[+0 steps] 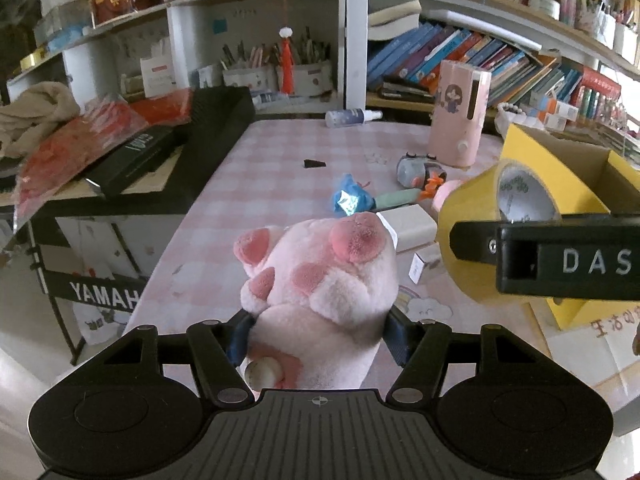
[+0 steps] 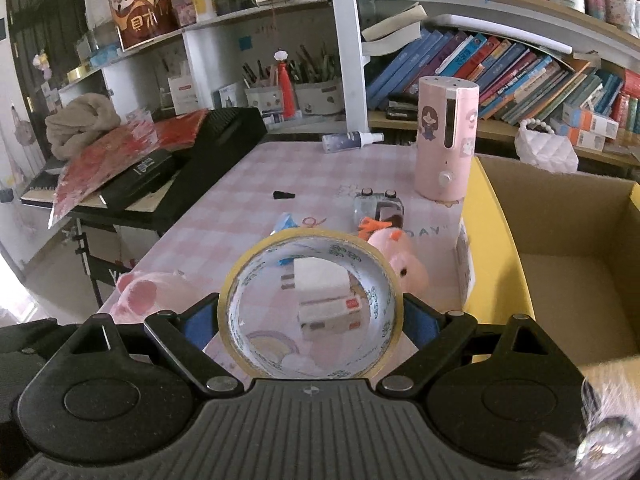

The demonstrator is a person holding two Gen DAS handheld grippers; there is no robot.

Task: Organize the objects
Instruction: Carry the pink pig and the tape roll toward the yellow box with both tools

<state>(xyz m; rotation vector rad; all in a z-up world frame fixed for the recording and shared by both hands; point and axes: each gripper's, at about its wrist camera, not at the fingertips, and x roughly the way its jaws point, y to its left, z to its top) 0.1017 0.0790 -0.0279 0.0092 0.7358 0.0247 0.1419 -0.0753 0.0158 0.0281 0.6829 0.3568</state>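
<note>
My left gripper (image 1: 320,332) is shut on a pink plush pig (image 1: 320,264), which it holds above the pink checked table (image 1: 260,168) with its feet pointing away. The pig also shows at the lower left of the right wrist view (image 2: 148,292). My right gripper (image 2: 311,320) is shut on a yellow-edged roll of tape (image 2: 308,236), its blue pads pressing on both sides. In the left wrist view that tape roll (image 1: 476,208) hangs at the right under one black finger (image 1: 476,240). An open cardboard box (image 2: 560,280) with yellow outer walls stands to the right.
On the table stand a pink cylinder appliance (image 2: 444,140), a lying spray bottle (image 2: 352,140), a toy car (image 2: 380,208), a pink duck plush (image 2: 404,264), white boxes (image 1: 408,224) and a blue wrapper (image 1: 348,200). A black keyboard (image 2: 208,152) borders the left; bookshelves stand behind.
</note>
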